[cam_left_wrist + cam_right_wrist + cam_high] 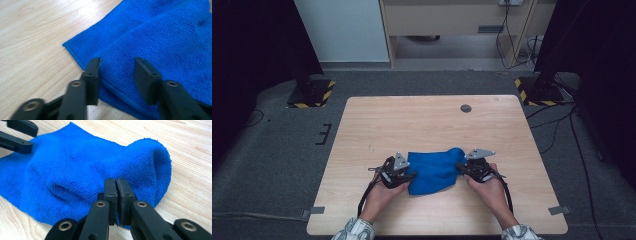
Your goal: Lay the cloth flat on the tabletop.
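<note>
Lying on the near half of the wooden table (377, 125), a blue cloth (433, 170) sat bunched between the two hand-held grippers, its surface humped and folded rather than flat. The left gripper (404, 175) was at the cloth's left edge, held in the person's left hand (379, 192), and the right gripper (464, 170) was at the cloth's right edge, held in the right hand (487, 187).

In the left gripper view, the left gripper (117, 68) had its jaws standing apart over the hem of the cloth (160, 40), one jaw at the very edge and the other over the fabric; the pads were not pressing on it. A corner of the cloth lay flat on the table (32, 37) to the far left of that gripper.

In the right gripper view, the right gripper (116, 186) had its jaws brought together, pad against pad, low at the near edge of the raised fold of cloth (75, 165). Whether a thin layer of fabric was pinched between them could not be told. The fold rose just beyond the jaws and curled over on the right. The other gripper's dark jaw tips (17, 137) lay at the cloth's far left corner.
</note>
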Demonstrator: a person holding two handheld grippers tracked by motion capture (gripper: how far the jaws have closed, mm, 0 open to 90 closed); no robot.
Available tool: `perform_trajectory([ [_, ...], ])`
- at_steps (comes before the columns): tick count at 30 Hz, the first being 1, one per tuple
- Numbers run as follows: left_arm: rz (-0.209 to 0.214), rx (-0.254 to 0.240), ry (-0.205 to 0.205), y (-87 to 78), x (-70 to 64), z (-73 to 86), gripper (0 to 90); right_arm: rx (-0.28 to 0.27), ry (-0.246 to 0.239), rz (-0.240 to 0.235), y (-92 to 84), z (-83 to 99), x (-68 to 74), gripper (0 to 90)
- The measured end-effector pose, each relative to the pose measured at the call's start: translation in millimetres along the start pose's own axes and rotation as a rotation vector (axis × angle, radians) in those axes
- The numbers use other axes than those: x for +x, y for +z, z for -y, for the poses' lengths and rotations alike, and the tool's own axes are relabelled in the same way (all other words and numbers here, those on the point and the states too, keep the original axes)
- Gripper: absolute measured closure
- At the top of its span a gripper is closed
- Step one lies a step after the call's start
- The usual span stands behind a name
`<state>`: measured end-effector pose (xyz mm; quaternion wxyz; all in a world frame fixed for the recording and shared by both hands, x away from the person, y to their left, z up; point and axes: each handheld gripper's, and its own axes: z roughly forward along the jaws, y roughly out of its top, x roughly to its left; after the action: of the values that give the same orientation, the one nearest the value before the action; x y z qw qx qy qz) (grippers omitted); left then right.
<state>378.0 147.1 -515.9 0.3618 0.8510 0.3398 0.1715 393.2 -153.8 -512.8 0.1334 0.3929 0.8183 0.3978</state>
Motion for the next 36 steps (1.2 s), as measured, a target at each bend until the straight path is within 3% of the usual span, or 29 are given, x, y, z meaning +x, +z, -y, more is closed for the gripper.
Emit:
perform_trajectory([
  [3, 0.003, 0.007, 0.0, 2.6, 1.4, 1.0, 69.3, -0.005, 0.001, -0.006, -1.4, 0.9, 0.1, 87.6],
  [6, 0.039, 0.011, -0.009, 5.1, 2.7, 0.6, 79.7, -0.008, 0.003, -0.007, -1.5, 0.8, 0.2, 87.4],
  [9, 0.032, 0.008, -0.007, 4.1, 3.8, -0.1, 88.3, -0.01, 0.005, -0.003, -2.0, 0.2, -0.1, 86.7],
  [14, 0.015, -0.053, -0.028, -7.9, 7.4, -5.6, 90.0, -0.022, 0.011, 0.001, -4.9, -2.6, -0.3, 81.6],
  [17, 0.003, -0.063, -0.041, -10.5, 10.5, -5.4, 89.6, -0.026, 0.026, 0.007, -5.7, -4.6, -1.1, 76.0],
  [22, -0.01, -0.087, -0.062, -9.0, 12.4, -3.9, 78.4, -0.031, 0.034, 0.006, -5.5, -6.3, -2.3, 71.8],
  [24, -0.017, -0.091, -0.06, -6.6, 11.8, -3.7, 72.0, -0.025, 0.042, 0.01, -4.6, -6.6, -2.4, 65.4],
  [28, -0.052, -0.083, -0.075, 0.2, 13.0, -1.5, 51.2, -0.016, 0.066, 0.033, -0.9, -6.8, -3.6, 57.2],
  [29, -0.06, -0.079, -0.08, 1.7, 14.0, -0.5, 47.7, -0.015, 0.064, 0.031, -0.2, -6.3, -2.9, 63.6],
  [31, -0.07, -0.077, -0.091, 4.7, 15.9, 1.9, 47.5, -0.015, 0.059, 0.031, 0.0, -6.3, -2.5, 66.8],
  [33, -0.068, -0.068, -0.095, 7.8, 16.8, 3.8, 45.8, -0.018, 0.05, 0.024, -0.4, -6.3, -0.9, 79.4],
  [36, -0.059, -0.055, -0.1, 12.4, 16.4, 5.0, 44.3, -0.021, 0.046, 0.013, -0.9, -6.4, -0.7, 84.8],
])
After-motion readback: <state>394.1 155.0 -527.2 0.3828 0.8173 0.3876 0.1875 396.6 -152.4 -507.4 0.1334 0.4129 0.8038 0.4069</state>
